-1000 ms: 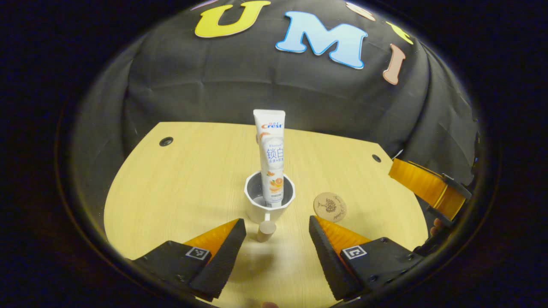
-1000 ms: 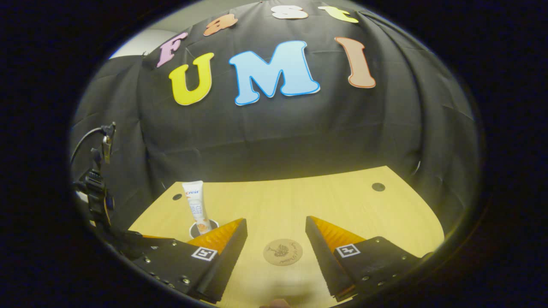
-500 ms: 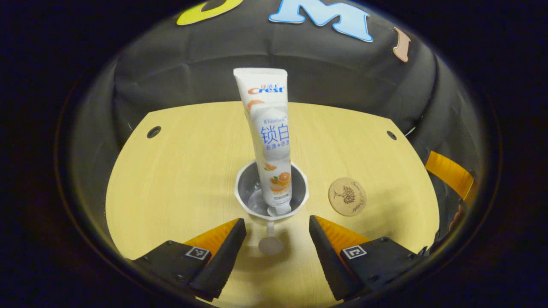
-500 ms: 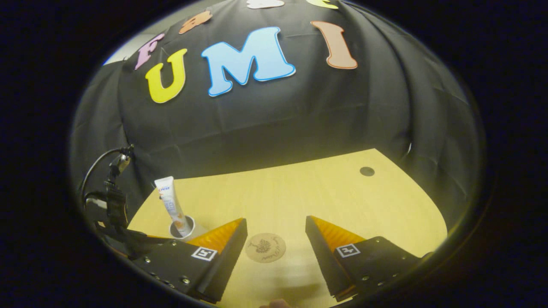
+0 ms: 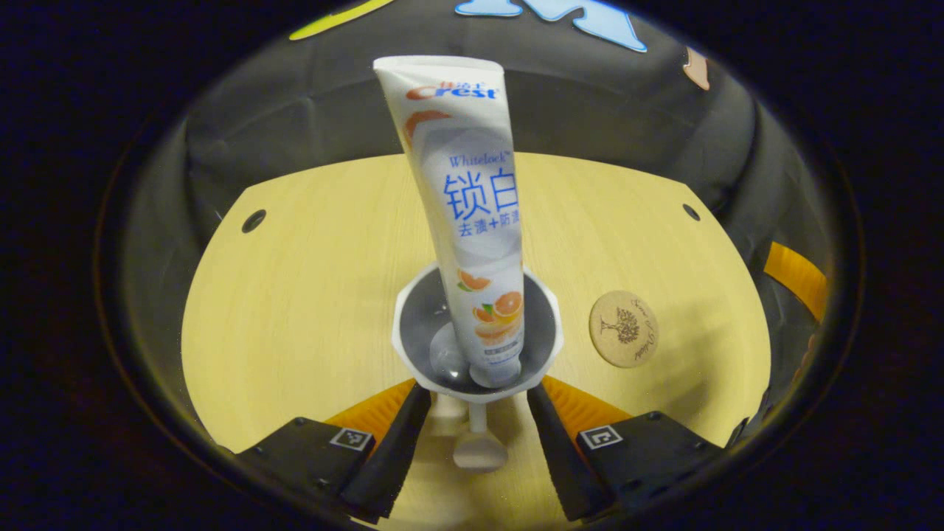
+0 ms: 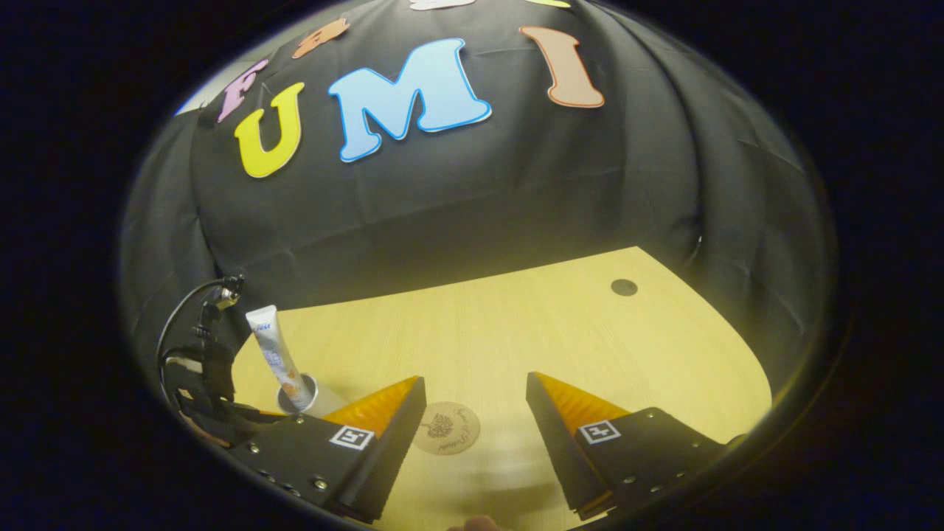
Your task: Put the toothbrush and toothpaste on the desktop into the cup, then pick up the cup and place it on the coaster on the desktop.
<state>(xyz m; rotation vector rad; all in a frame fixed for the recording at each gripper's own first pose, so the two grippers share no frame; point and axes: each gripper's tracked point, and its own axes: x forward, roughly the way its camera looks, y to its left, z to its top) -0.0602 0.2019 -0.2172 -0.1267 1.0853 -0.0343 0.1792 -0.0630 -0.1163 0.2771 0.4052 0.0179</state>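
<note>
we have moved our left gripper (image 5: 476, 402) in until its spread fingers flank the cup (image 5: 478, 335) handle, toothpaste (image 5: 472, 221) standing inside; next we pinch. right gripper (image 6: 476, 413) idles spread above the coaster (image 6: 446, 428).

A pale wooden desktop (image 6: 516, 332) with a fine straight grain fills the lower half of both views. Its far edge curves, and a small dark round hole (image 6: 624, 287) sits near each far corner (image 5: 253, 220). Behind it hangs a black cloth wall (image 6: 472, 192), creased and draped. Warm light falls on the wood; the surroundings are dim.
</note>
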